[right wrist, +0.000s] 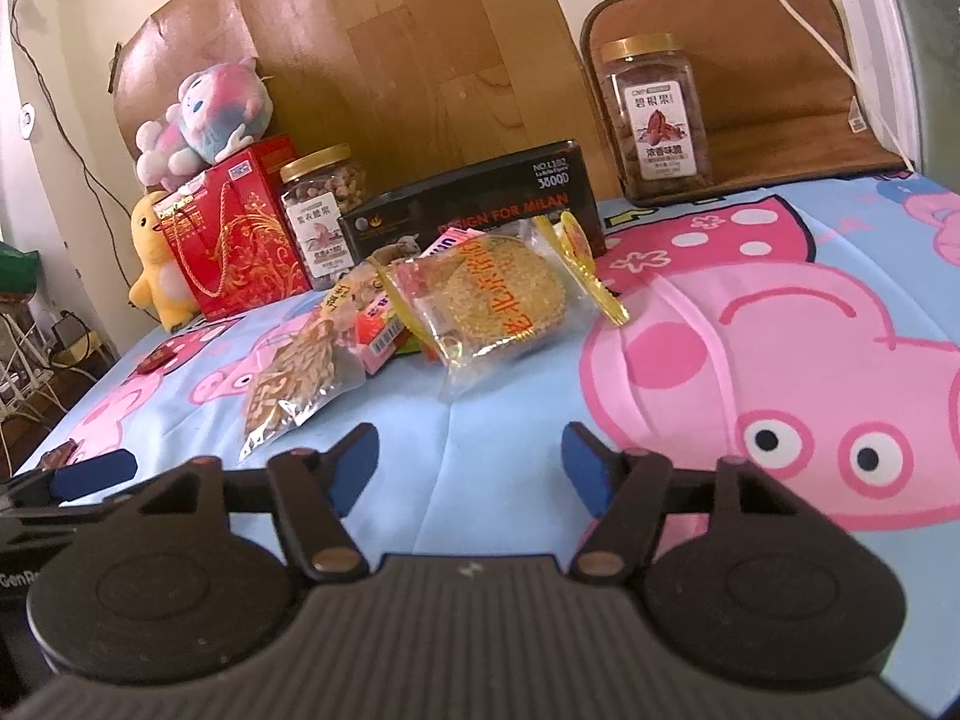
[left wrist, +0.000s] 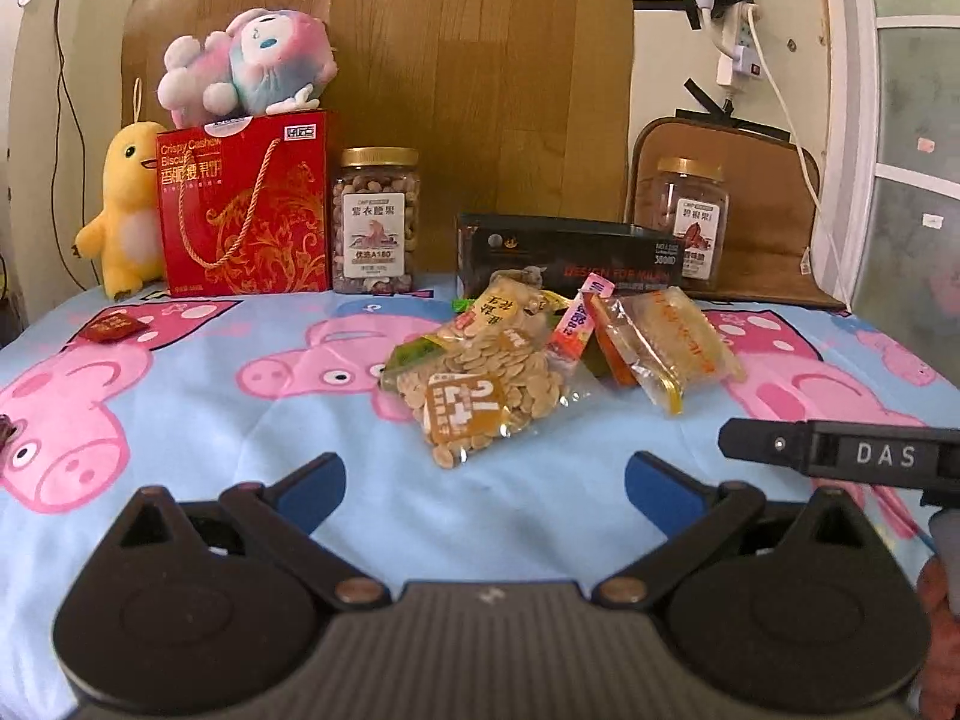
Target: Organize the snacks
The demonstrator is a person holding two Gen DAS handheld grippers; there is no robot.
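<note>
A pile of snack packets lies mid-bed in front of a black box (left wrist: pixel 570 252) (right wrist: pixel 474 204). It holds a clear bag of seeds (left wrist: pixel 480 384) (right wrist: pixel 294 378), a pink packet (left wrist: pixel 576 324) (right wrist: pixel 378 330) and a clear-wrapped round cake (left wrist: pixel 678 342) (right wrist: pixel 510 300). My left gripper (left wrist: pixel 486 480) is open, short of the seed bag, nothing between its blue pads. My right gripper (right wrist: pixel 471 468) is open too, short of the cake, empty. The right gripper's finger (left wrist: pixel 840 450) shows at the right of the left wrist view.
A red gift box (left wrist: pixel 246 204) (right wrist: pixel 234 240), two nut jars (left wrist: pixel 375 222) (right wrist: pixel 654 114), a yellow plush (left wrist: pixel 123 204) and a pink plush (left wrist: pixel 252 66) stand along the back. A small red packet (left wrist: pixel 111 327) lies at the left. The cartoon bedsheet (left wrist: pixel 240 438) covers the bed.
</note>
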